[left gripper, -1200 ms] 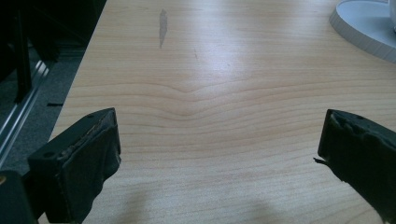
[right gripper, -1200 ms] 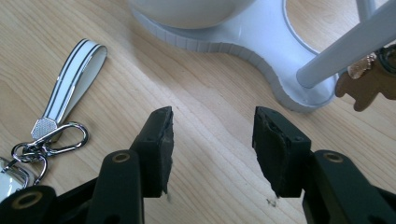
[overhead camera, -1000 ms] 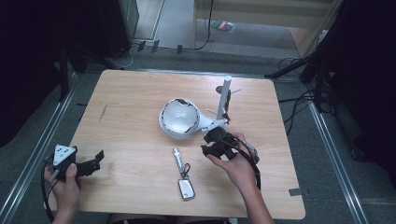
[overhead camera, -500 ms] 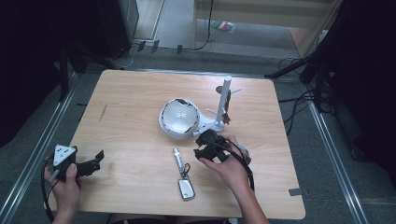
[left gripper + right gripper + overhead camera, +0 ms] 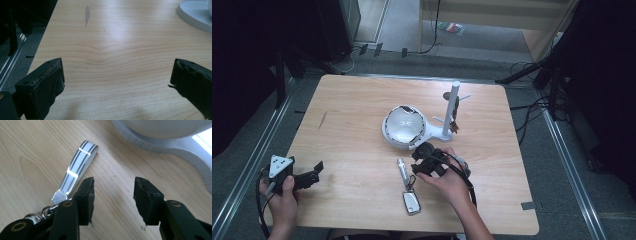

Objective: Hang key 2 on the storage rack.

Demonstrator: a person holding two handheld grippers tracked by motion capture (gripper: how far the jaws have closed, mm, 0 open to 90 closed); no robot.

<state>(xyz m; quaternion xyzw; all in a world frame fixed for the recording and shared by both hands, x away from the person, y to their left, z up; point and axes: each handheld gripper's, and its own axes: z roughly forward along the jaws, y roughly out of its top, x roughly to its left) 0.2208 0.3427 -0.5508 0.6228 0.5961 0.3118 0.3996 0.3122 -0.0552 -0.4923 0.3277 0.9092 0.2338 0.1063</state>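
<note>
Table [image 5: 347, 130] of pale wood in the high view. Right gripper [image 5: 426, 161] sits low near the front of the white dome-shaped stand [image 5: 404, 127], just beside a keyring strap [image 5: 402, 170] that links to a silver key fob [image 5: 411, 202] lying nearer the person. A white post [image 5: 453, 107] rises from the stand's base, a small brown thing hanging on it. Left gripper [image 5: 307, 177] rests near the table's left front corner, well apart from the keys.

Left gripper view: jaws wide apart, bare wood between them, the stand's rim [image 5: 195, 15] at the upper right.

Right gripper view: jaws part open and just closing a little, nothing between them but wood. The striped silver strap [image 5: 75, 173] lies just outside the left jaw, its metal ring at the jaw's base. No writing is readable on strap, fob or stand.
</note>
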